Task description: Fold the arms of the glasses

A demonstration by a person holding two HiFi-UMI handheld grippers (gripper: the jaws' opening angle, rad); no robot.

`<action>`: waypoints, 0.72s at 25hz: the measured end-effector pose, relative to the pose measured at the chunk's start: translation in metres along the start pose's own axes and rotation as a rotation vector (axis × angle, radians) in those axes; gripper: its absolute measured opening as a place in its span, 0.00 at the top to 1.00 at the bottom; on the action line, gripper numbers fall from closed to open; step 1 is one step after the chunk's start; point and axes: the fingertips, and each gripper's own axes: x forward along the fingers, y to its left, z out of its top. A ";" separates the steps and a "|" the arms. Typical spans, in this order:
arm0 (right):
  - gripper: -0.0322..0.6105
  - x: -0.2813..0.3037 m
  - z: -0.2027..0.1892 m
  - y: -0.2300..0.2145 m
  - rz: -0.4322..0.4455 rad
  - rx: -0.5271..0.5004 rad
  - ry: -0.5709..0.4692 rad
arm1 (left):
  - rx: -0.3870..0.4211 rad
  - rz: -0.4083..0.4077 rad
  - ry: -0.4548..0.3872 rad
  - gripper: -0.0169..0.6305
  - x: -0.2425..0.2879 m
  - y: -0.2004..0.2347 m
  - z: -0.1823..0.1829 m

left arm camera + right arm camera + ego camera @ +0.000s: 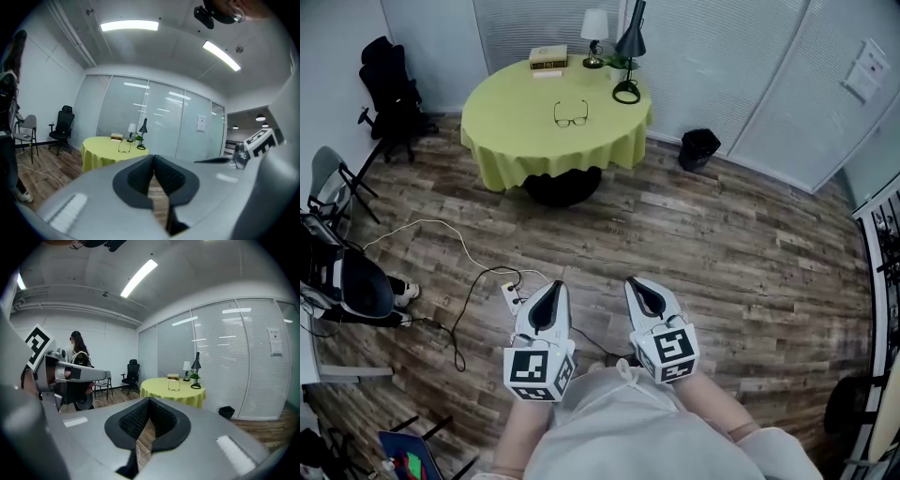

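Left gripper (555, 285) and right gripper (636, 281) sit side by side, each with its jaws closed tip to tip on nothing. Far ahead of them the glasses (571, 115) lie arms open near the middle of the round yellow-green table (502, 141), clear of its rim. Only the right gripper view shows a person (80, 356) standing off to its left. Only the head view shows the white cable (459, 239) crossing the otherwise open wood floor (722, 253) ahead-left.
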 end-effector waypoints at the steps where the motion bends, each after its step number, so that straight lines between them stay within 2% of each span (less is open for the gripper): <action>1: 0.95 0.001 -0.002 -0.001 -0.008 0.004 0.007 | -0.006 -0.002 0.006 0.96 0.001 0.002 -0.003; 7: 0.95 0.018 -0.020 -0.021 -0.008 0.022 0.062 | -0.031 0.005 0.044 0.96 0.024 0.009 -0.019; 11: 0.95 0.041 -0.022 -0.044 0.007 0.015 0.063 | -0.037 0.024 0.048 0.96 0.053 0.013 -0.021; 18: 0.95 0.110 -0.021 -0.105 0.088 0.024 0.089 | -0.035 0.101 0.072 0.96 0.134 0.019 -0.017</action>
